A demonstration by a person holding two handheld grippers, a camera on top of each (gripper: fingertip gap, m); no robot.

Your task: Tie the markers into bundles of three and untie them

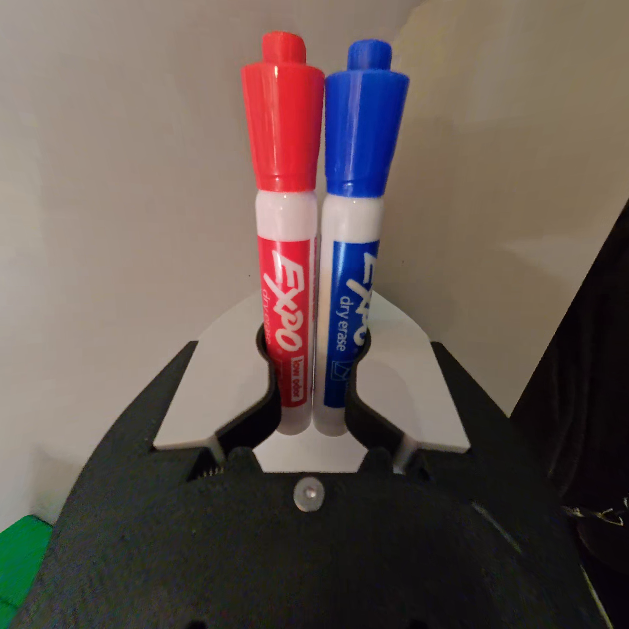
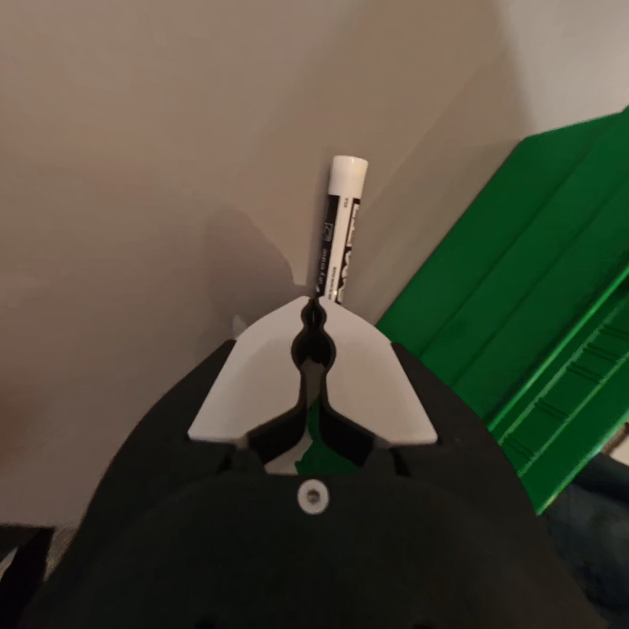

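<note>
In the left wrist view my left gripper (image 1: 313, 335) is shut on two markers held side by side, caps pointing away from me. One is the red marker (image 1: 284, 163) and the other the blue marker (image 1: 362, 170); their barrels touch. In the right wrist view my right gripper (image 2: 313, 303) has its jaws closed together. A black-labelled marker (image 2: 342, 231) with a white end sticks out forward from just past its tips, leaning slightly right. The marker's near end is hidden under the fingers, so the hold itself does not show.
A green plastic bin (image 2: 510, 272) stands at the right of the right wrist view, and a green corner (image 1: 20, 561) shows at lower left of the left wrist view. A plain beige surface fills the background. Dark fabric (image 1: 578, 340) lies at the right. A black object (image 2: 20, 561) sits at lower left. Left tips to right tips: about 30 cm.
</note>
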